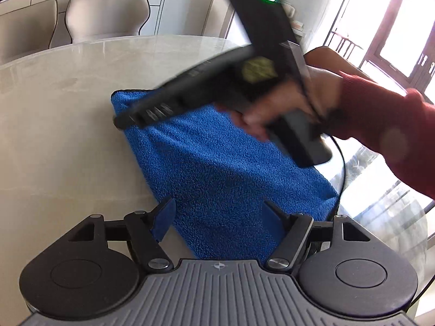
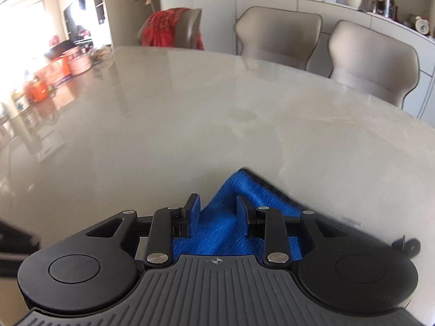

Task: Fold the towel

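Note:
A blue terry towel (image 1: pixel 217 160) lies folded into a narrow strip on the pale marble table (image 1: pixel 62 125). My left gripper (image 1: pixel 217 212) is open just above the towel's near end, its jaws wide apart on either side of the cloth. My right gripper shows blurred in the left wrist view, its tips (image 1: pixel 119 121) over the towel's far corner. In the right wrist view the right gripper (image 2: pixel 216 213) is open, and a raised corner of the towel (image 2: pixel 239 187) stands between its jaws without being pinched.
Two beige chairs (image 2: pixel 277 35) stand behind the table with a white sideboard (image 2: pixel 353 11) beyond. Orange boxes (image 2: pixel 54 73) sit at the table's far left. A black cable (image 1: pixel 341 163) hangs by the towel. The table's glass edge (image 1: pixel 407 217) is at right.

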Tool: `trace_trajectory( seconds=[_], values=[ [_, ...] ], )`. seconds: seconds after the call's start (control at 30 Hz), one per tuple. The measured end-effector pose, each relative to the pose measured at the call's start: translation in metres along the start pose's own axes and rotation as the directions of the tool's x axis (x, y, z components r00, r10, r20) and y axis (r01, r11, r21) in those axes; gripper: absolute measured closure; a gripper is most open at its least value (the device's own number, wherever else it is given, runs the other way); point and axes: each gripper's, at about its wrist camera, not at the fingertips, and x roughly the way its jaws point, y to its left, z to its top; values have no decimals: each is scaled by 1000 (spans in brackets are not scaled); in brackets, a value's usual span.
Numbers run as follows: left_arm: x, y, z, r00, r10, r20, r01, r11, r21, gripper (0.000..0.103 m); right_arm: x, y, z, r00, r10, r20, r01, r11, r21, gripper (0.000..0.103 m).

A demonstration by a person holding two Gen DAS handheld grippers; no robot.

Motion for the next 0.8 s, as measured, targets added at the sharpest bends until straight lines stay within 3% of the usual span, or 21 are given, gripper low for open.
trace_trajectory(
  seconds=[0.1, 0.33, 0.47, 0.57, 0.7, 0.8],
  values=[
    [-2, 0, 1, 1000, 1, -10, -1, 1000, -13, 29, -20, -3, -3, 1000, 12, 18, -13, 999, 39, 58],
    [-8, -6, -10, 999, -9, -35, 8, 1000, -24, 29, -113, -4, -82, 997, 78, -15, -73, 976, 205, 57],
    [-12, -17, -17, 999, -6, -50, 5, 1000, -18, 29, -153, 9, -127, 996, 13, -93, 8, 974, 224, 57],
    [-17, -25, -23, 998, 10, -66, -11, 1000, -17, 29, -178, 14, -148, 993, -71, -90, 92, 962, 257, 56],
    [-25, -23, -28, 997, 8, -82, -22, 985, -169, 29, -198, 25, -158, 982, -170, -84, 187, 938, 293, 56],
    [-29, -21, -30, 995, 0, -100, -30, 954, -299, 29, -200, 35, -162, 979, -188, -83, 204, 930, 304, 56]
  ],
)
